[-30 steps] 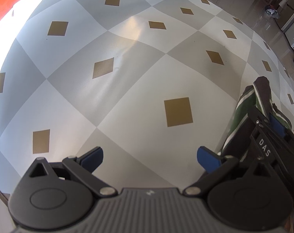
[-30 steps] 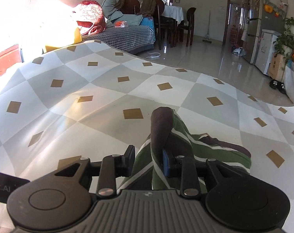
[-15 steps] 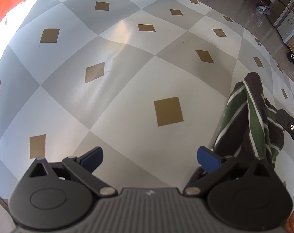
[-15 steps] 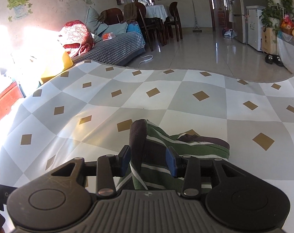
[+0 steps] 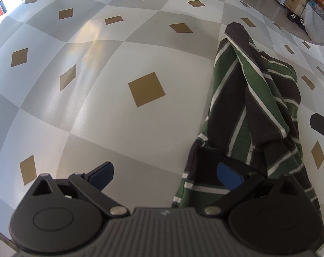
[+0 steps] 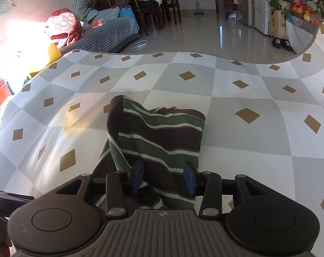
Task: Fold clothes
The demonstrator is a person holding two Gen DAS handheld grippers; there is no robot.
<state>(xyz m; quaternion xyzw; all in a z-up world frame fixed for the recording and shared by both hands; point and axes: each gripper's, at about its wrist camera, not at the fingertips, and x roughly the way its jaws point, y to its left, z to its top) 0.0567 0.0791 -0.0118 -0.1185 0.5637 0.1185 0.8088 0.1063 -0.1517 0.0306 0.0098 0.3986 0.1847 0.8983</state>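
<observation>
A green, black and white striped garment (image 5: pixel 254 98) lies bunched in a long heap on the checked tablecloth (image 5: pixel 119 115). In the left wrist view my left gripper (image 5: pixel 165 175) is open wide, its right finger (image 5: pixel 228 176) against the garment's near edge and its left finger over bare cloth. In the right wrist view the garment (image 6: pixel 162 137) stretches away from my right gripper (image 6: pixel 163 178). That gripper is open, its blue pads (image 6: pixel 136 176) apart with the striped fabric lying slack between and under them. A corner of the right gripper (image 5: pixel 322 126) shows at the left view's right edge.
The table's grey and white cloth with gold diamonds (image 6: pixel 247 115) spreads wide to the left and far side. Beyond its far edge are a tiled floor (image 6: pixel 204 34), a sofa with cushions (image 6: pixel 102 32), chairs (image 6: pixel 153 6) and a white fridge (image 6: pixel 262 10).
The right gripper's fingers have spread and the garment has sunk from a raised bunch onto the table. The left gripper has swung right, so the garment now lies against its right finger.
</observation>
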